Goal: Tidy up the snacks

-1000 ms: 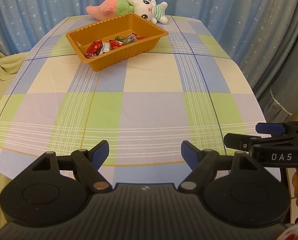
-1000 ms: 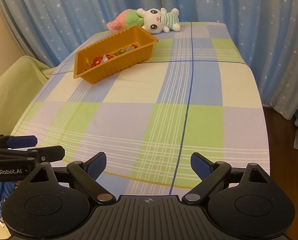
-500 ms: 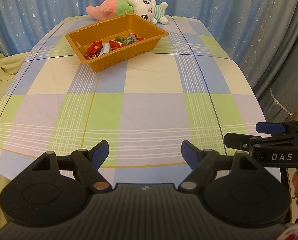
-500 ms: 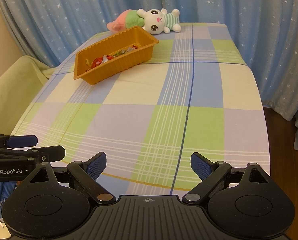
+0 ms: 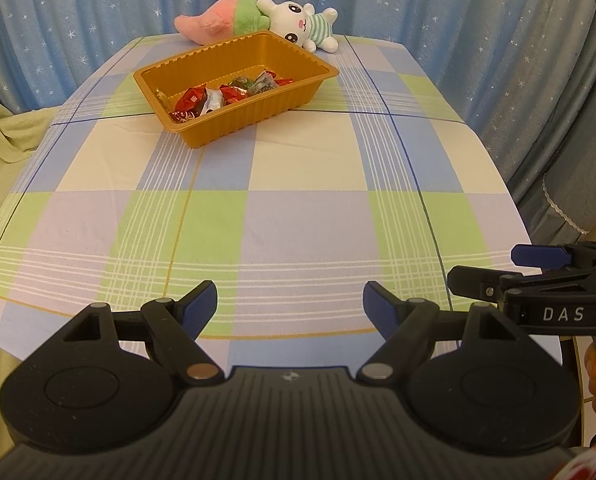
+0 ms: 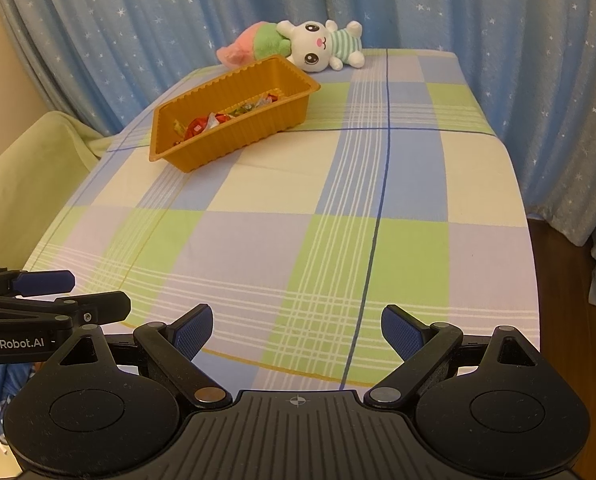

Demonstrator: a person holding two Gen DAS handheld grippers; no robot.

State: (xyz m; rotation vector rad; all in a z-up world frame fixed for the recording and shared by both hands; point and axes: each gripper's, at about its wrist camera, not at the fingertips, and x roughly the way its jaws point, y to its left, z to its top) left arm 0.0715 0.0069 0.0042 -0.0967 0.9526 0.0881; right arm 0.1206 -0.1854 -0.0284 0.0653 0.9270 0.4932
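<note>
Left tool (image 5: 290,300) and right tool (image 6: 297,326) gaping wide, gripping nothing, hovering over near worktop (image 5: 298,208) edge; snack tray (image 5: 234,84) sitting well beyond.

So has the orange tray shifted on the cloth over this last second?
No. The orange tray keeps its place beside the plush bunny, on the same checks.

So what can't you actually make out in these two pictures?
- Snacks in the orange tray: wrappers too small to read in either view; the tray's near wall hides some in the right wrist view.
- Plush toy: its lower side sits behind the tray.
- Table's near edge: covered by each gripper's body.
</note>
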